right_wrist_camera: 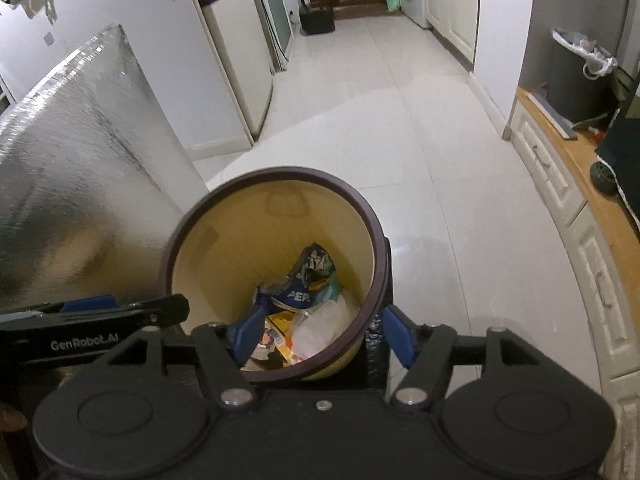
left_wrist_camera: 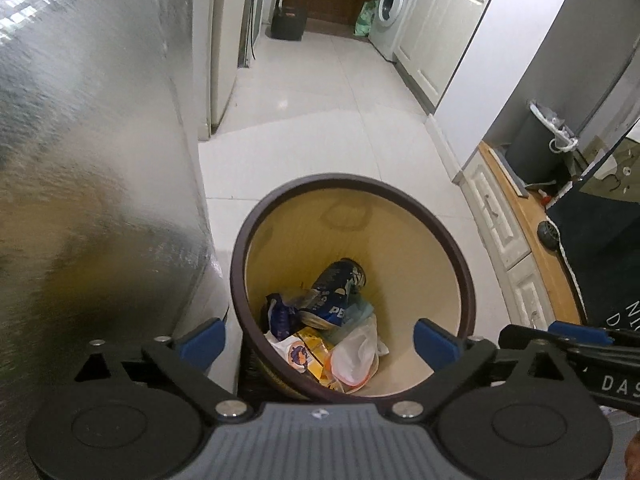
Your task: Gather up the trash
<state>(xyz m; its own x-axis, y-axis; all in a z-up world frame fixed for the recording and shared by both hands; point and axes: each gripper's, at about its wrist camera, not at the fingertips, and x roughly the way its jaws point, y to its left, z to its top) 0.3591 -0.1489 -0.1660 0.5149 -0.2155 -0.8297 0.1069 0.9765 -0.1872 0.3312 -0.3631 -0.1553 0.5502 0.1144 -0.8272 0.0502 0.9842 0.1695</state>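
Note:
A round bin with a dark brown rim (left_wrist_camera: 352,181) (right_wrist_camera: 280,171) and cream inside stands on the floor just below both grippers. In it lie a crushed blue Pepsi can (left_wrist_camera: 336,292) (right_wrist_camera: 298,295), a clear plastic bag (left_wrist_camera: 358,354) (right_wrist_camera: 320,322) and several coloured wrappers. My left gripper (left_wrist_camera: 320,342) hangs over the bin's mouth, open wide, nothing between its blue pads. My right gripper (right_wrist_camera: 323,335) is open over the near rim, one blue pad inside the bin and one outside, holding nothing. Each gripper shows at the edge of the other's view.
A tall foil-clad panel (left_wrist_camera: 100,160) (right_wrist_camera: 80,152) stands close on the bin's left. To the right runs a white cabinet with a wooden top (left_wrist_camera: 520,216) (right_wrist_camera: 568,148) bearing a grey lined bin (left_wrist_camera: 536,144). White floor tiles (left_wrist_camera: 320,92) lead to a washing machine (left_wrist_camera: 394,16).

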